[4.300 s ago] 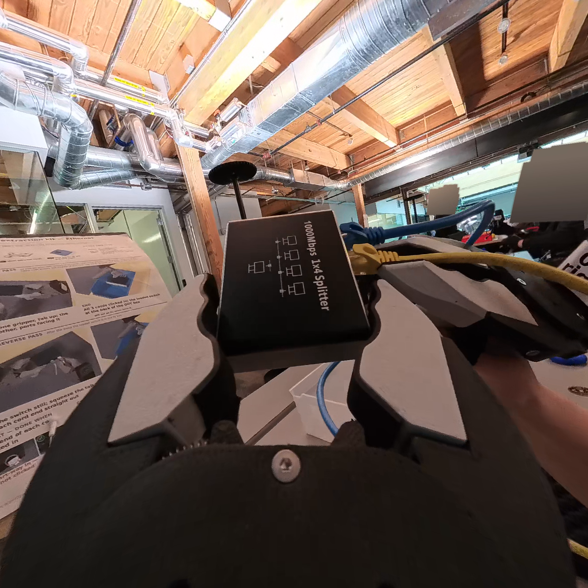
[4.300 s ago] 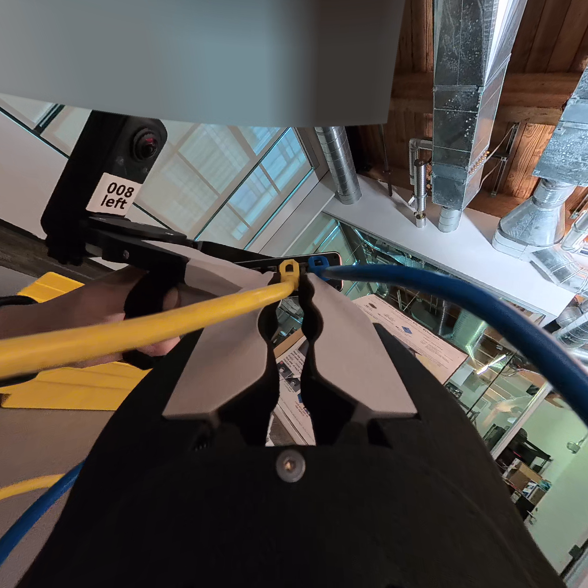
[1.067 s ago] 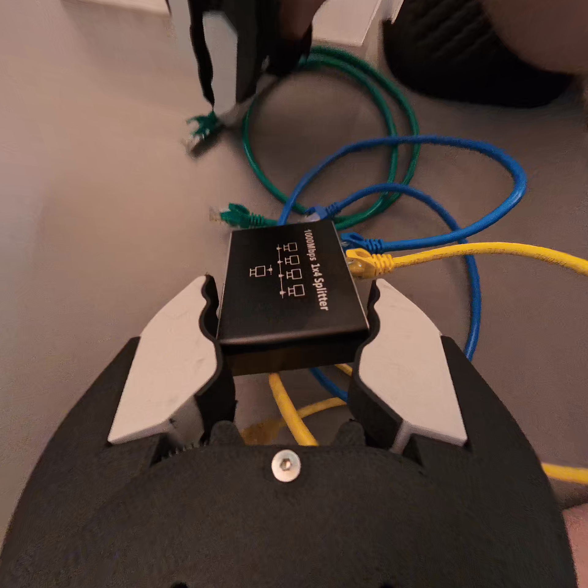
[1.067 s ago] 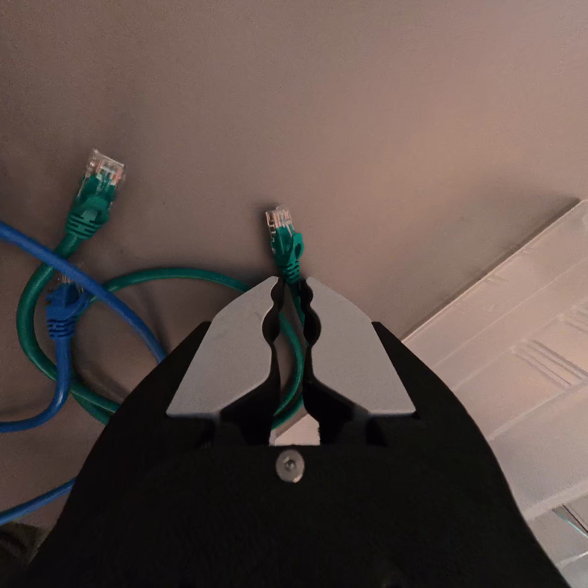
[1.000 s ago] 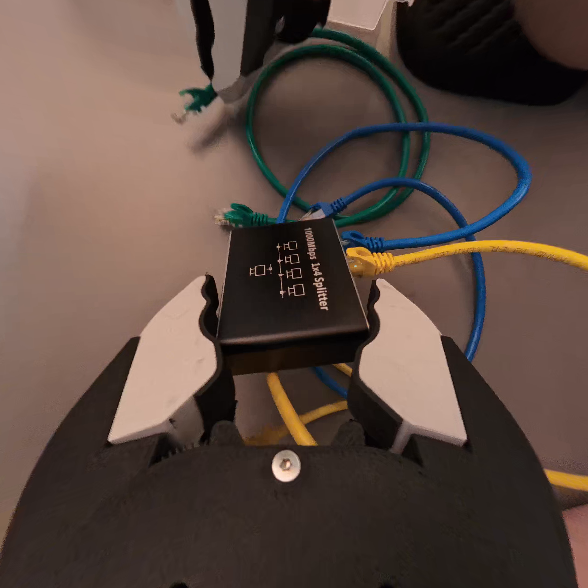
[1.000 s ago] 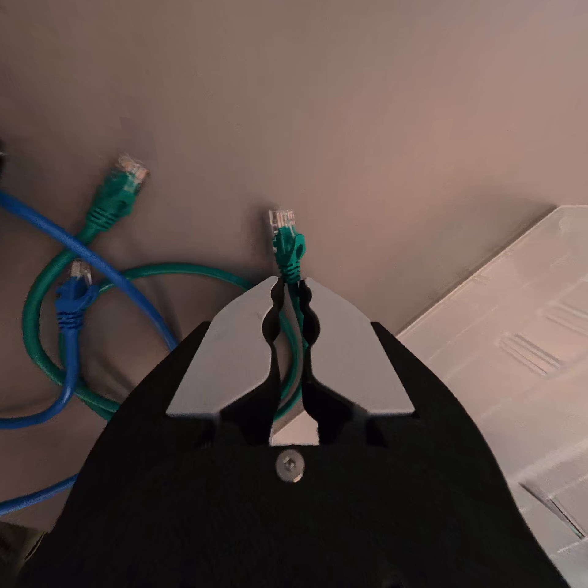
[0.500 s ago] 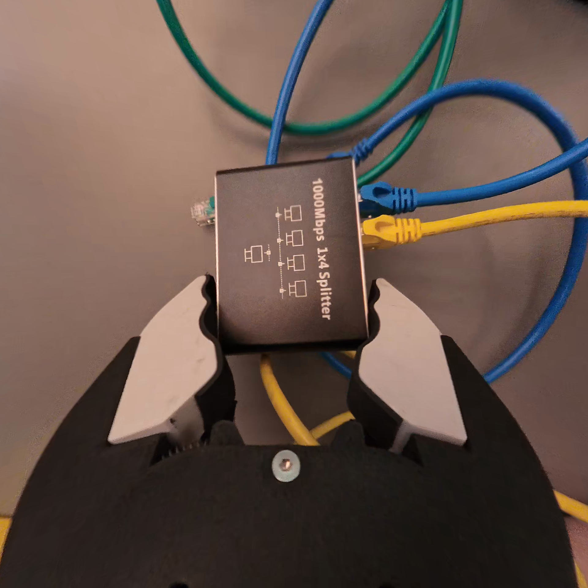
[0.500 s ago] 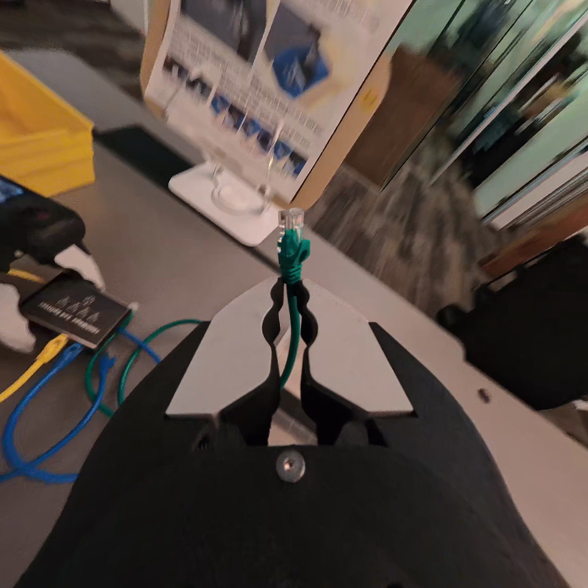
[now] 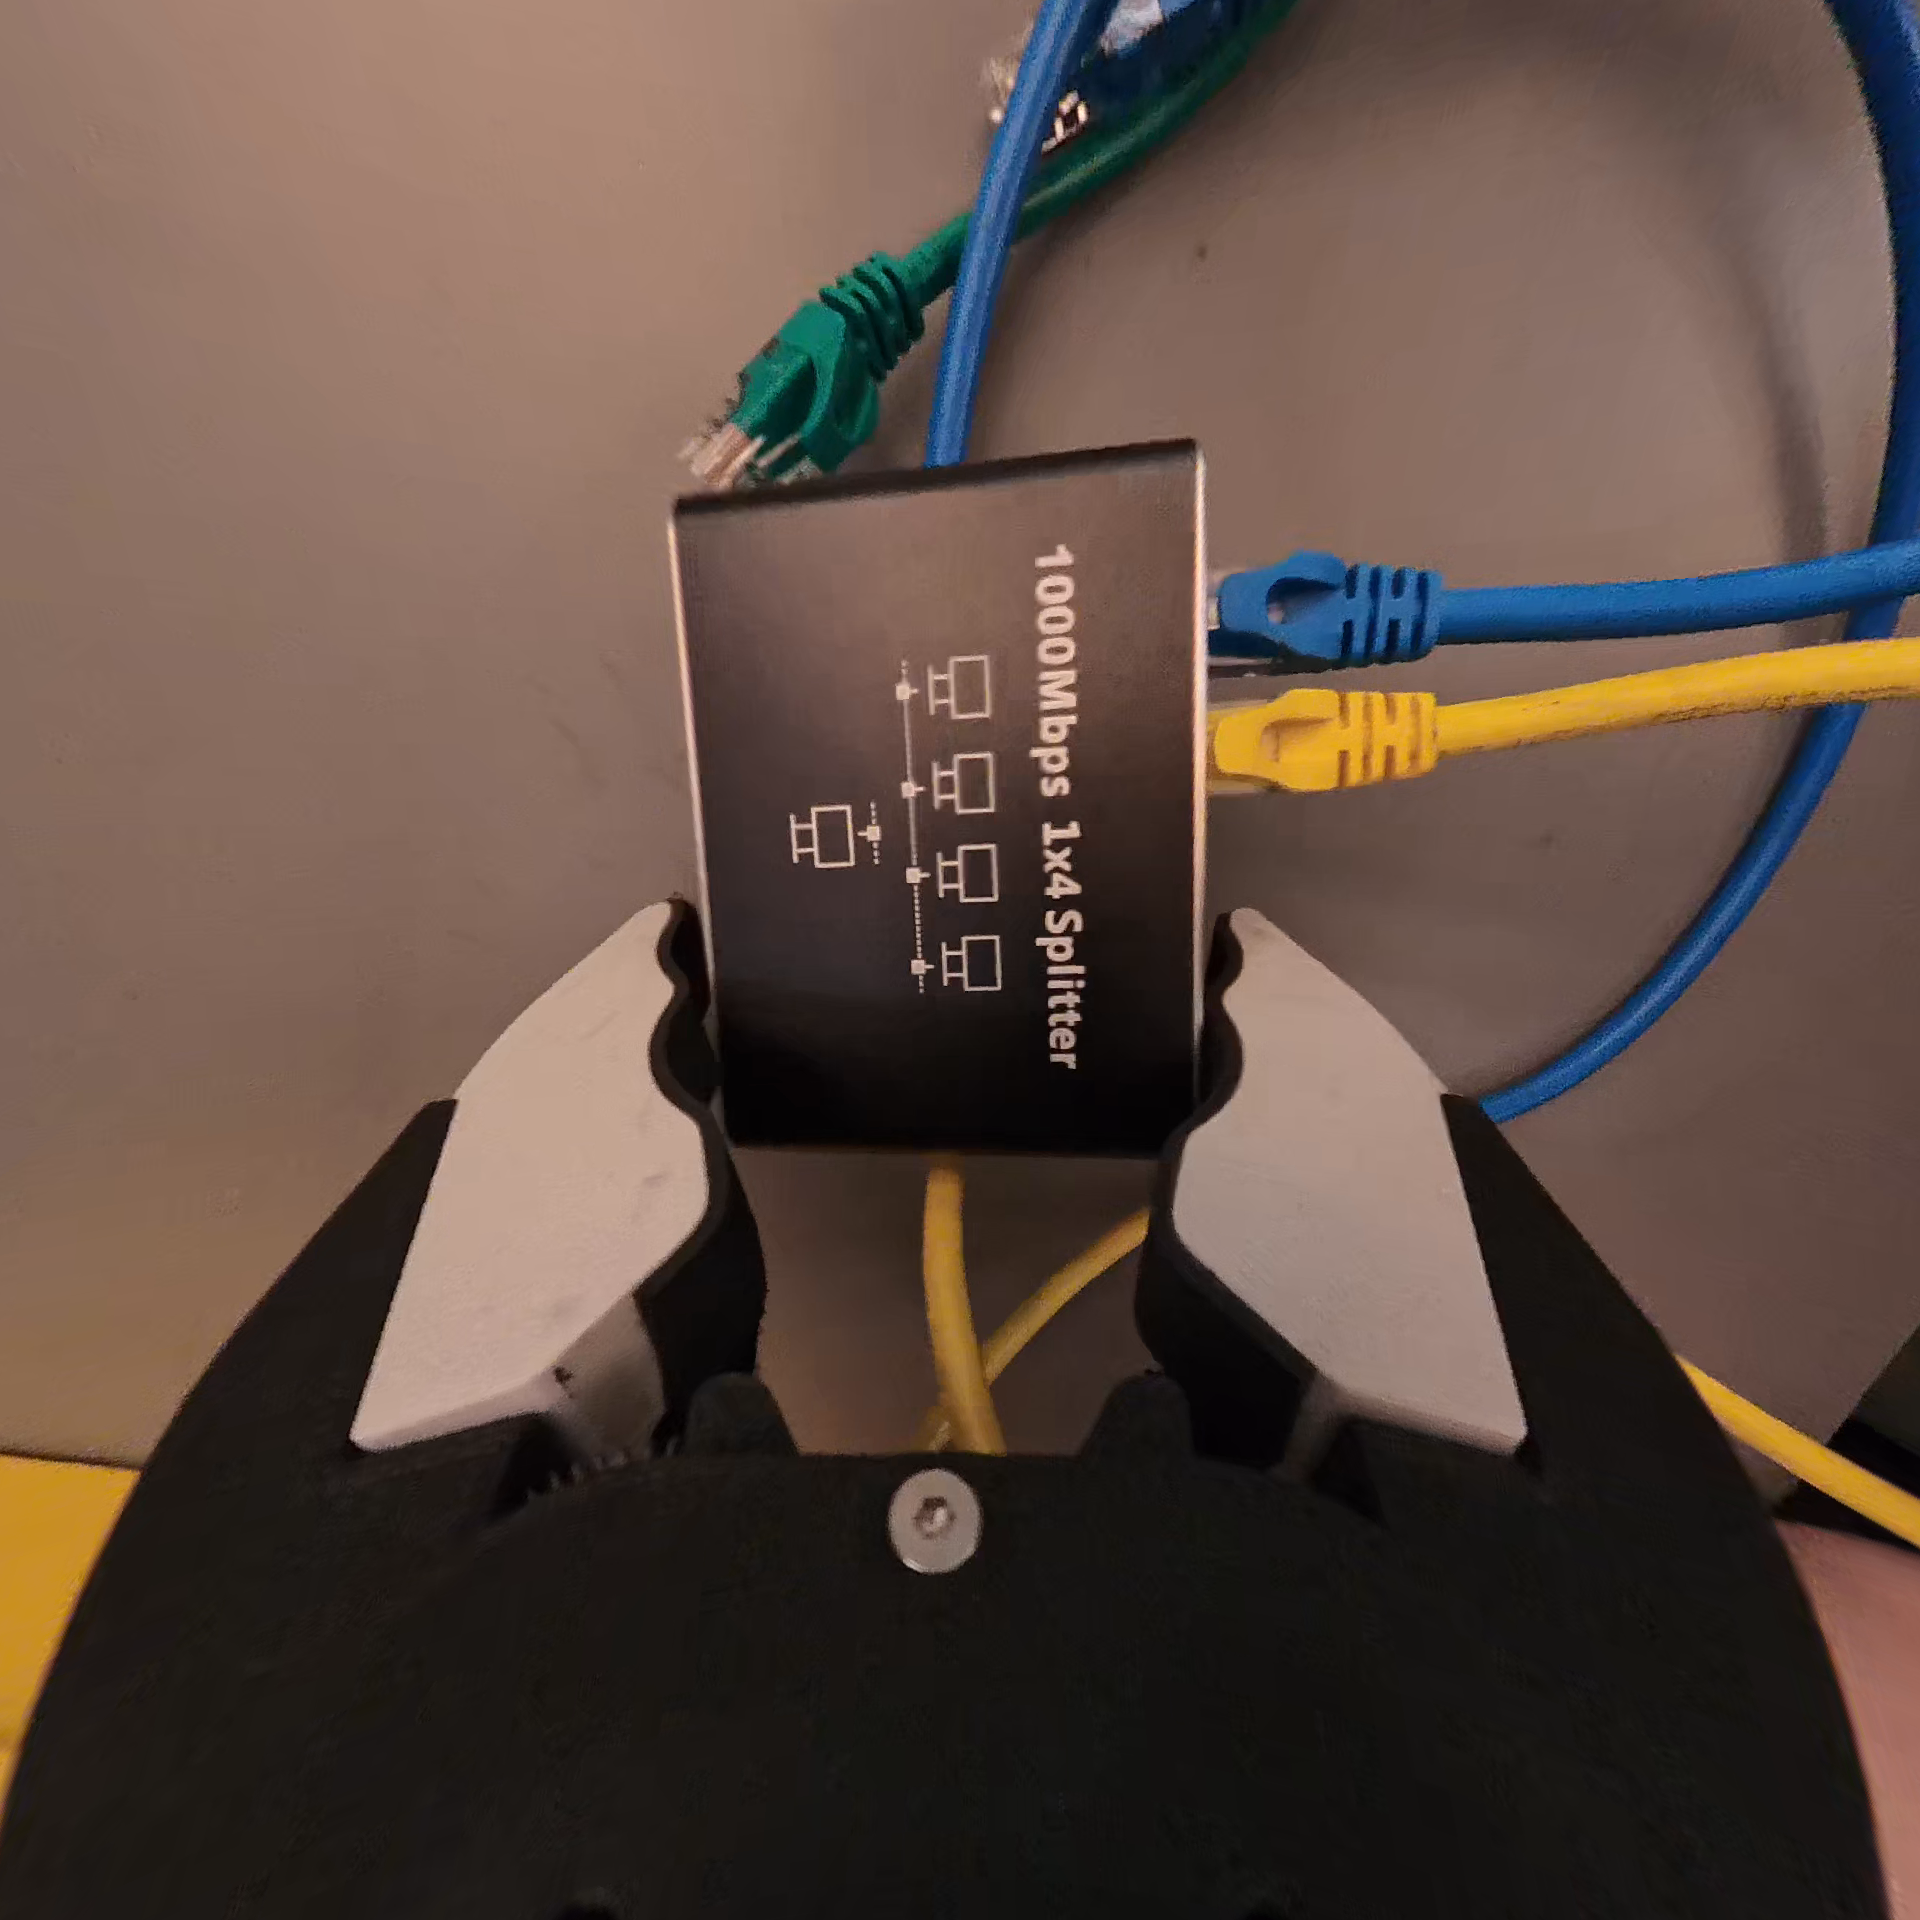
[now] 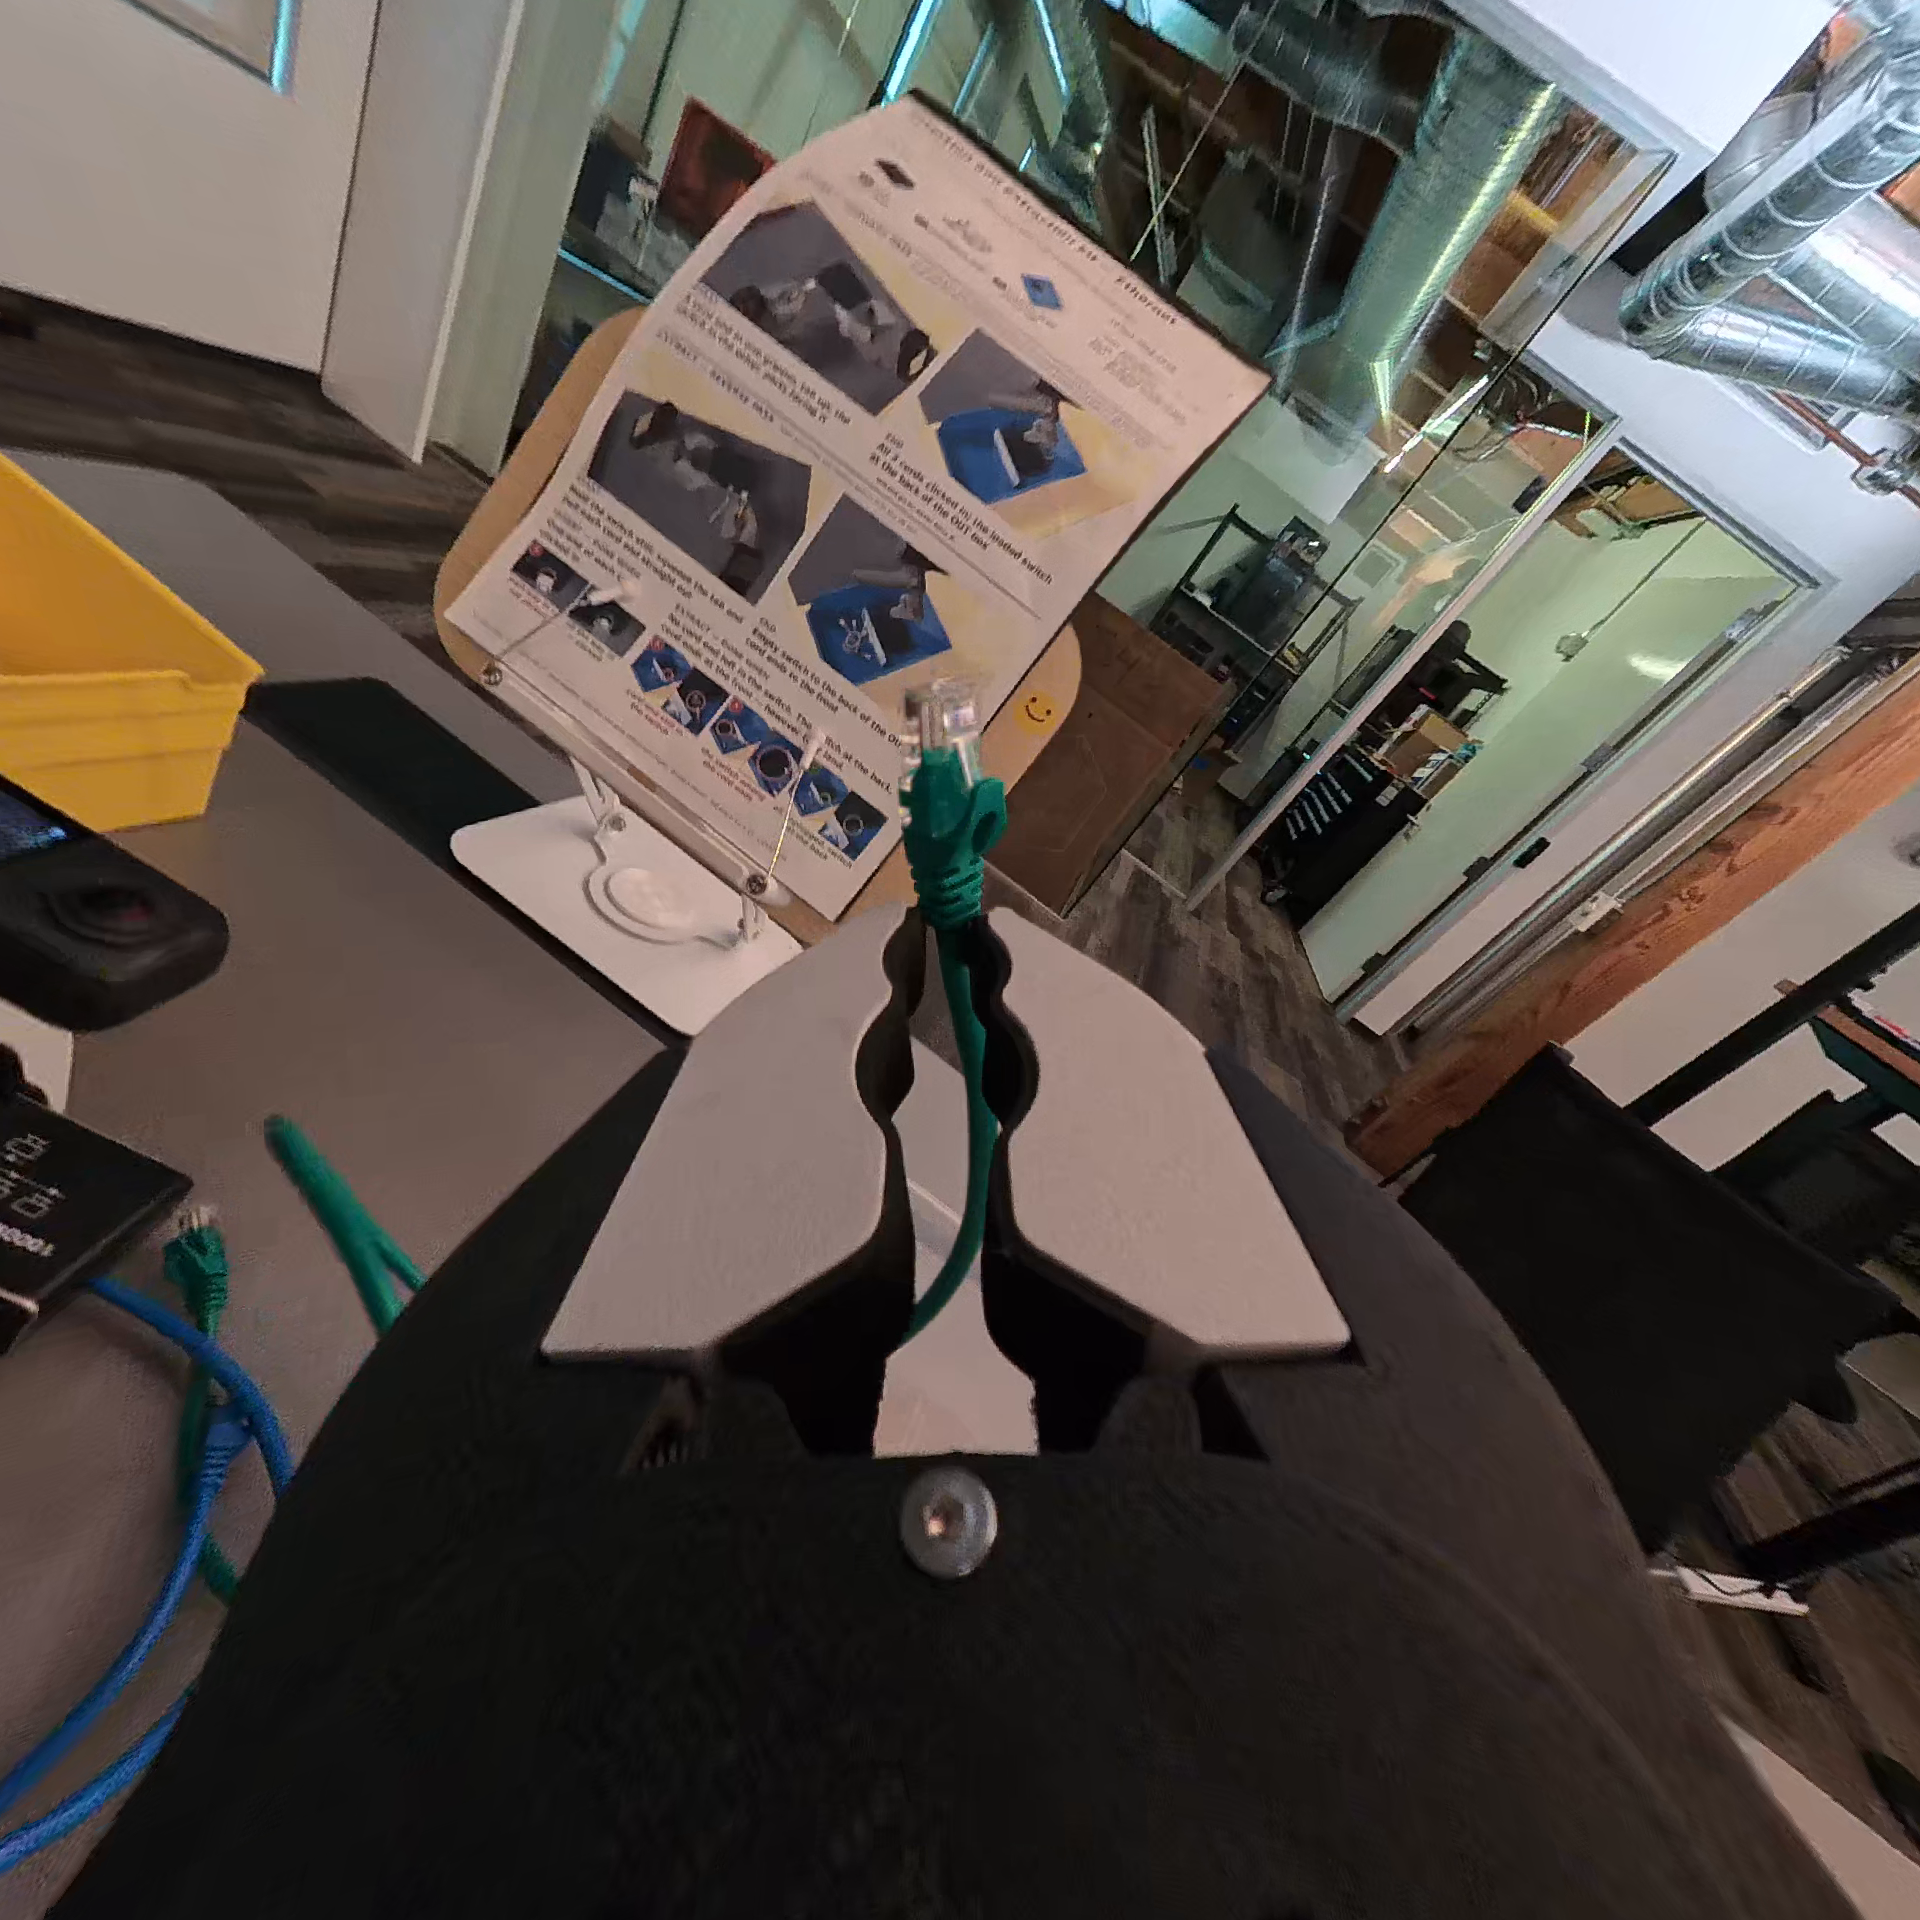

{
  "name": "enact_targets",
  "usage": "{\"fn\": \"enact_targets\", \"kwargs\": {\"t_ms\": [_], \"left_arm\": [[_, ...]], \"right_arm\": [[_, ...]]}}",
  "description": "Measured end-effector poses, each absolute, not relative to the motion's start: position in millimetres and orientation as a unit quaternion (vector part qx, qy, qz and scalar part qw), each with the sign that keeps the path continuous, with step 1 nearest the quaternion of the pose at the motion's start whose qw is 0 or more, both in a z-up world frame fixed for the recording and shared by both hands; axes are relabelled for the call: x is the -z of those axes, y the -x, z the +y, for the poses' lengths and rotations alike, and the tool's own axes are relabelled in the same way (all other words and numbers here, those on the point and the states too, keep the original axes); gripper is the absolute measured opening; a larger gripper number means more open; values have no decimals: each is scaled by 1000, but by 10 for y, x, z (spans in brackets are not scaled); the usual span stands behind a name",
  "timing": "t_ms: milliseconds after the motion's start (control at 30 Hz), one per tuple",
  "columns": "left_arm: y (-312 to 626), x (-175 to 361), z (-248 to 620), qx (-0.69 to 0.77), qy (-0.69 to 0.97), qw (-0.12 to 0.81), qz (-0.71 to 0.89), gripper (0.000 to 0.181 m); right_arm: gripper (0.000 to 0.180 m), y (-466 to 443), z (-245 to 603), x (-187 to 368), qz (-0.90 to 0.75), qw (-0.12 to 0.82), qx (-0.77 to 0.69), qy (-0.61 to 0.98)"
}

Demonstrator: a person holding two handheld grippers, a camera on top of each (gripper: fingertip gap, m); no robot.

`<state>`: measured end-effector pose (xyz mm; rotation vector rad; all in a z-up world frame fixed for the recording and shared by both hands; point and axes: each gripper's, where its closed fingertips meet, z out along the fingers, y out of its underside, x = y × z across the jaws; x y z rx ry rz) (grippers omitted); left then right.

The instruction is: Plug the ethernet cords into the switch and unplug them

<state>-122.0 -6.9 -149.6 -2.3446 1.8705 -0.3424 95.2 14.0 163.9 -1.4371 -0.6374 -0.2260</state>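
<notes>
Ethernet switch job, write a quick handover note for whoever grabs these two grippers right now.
Left tongs: shut on the black switch, gripping its two long sides near the near end, over the grey table.
Right tongs: shut on the green cord just behind its boot, plug pointing up and away, in the air.
Done: blue cord and yellow cord sit plugged into the switch's right side, next to each other.
Loose: the green cord's other plug lies beyond the switch's far edge.
Left: plug in the held green plug, then unplug all the cords.
</notes>
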Motion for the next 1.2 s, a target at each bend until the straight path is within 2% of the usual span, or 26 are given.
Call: {"fn": "enact_targets", "kwargs": {"t_ms": [167, 300, 367, 433, 567, 633, 667, 800, 900, 1000, 1200], "left_arm": [[1150, 1277, 62, 127, 779, 125, 601, 96], [1163, 1052, 159, 135, 781, 175, 584, 94], [1182, 799, 278, 133, 782, 237, 561, 89], [1118, 371, 327, 182, 767, 319, 527, 78], [982, -907, 122, 370, 649, 509, 427, 82], [1023, -1359, -94, 428, 578, 580, 382, 68], [1043, -1481, -138, 425, 564, 608, 363, 68], [884, -1380, -210, 366, 606, 596, 379, 74], [789, -1289, -195, 324, 595, 609, 411, 65], [772, -1177, -235, 320, 592, 585, 453, 53], [834, -1030, -250, 257, 580, 581, 511, 52]], "right_arm": [[8, -877, 216, -1554, -300, 692, 100, 649], [8, -823, 238, -1535, -312, 693, 106, 642], [8, -713, 204, -1563, -328, 703, 99, 623], [8, -558, 170, -1584, -347, 715, 100, 598], [8, -176, 132, -1491, -405, 719, 131, 550], [8, 49, 99, -1399, -436, 715, 125, 532], [8, 127, 92, -1371, -441, 715, 130, 526], [8, 393, 37, -1259, -477, 710, 185, 484], [8, 557, -22, -1164, -506, 702, 189, 464], [8, 639, -69, -1098, -530, 692, 186, 453], [8, 709, -115, -1030, -556, 680, 184, 441]]}}
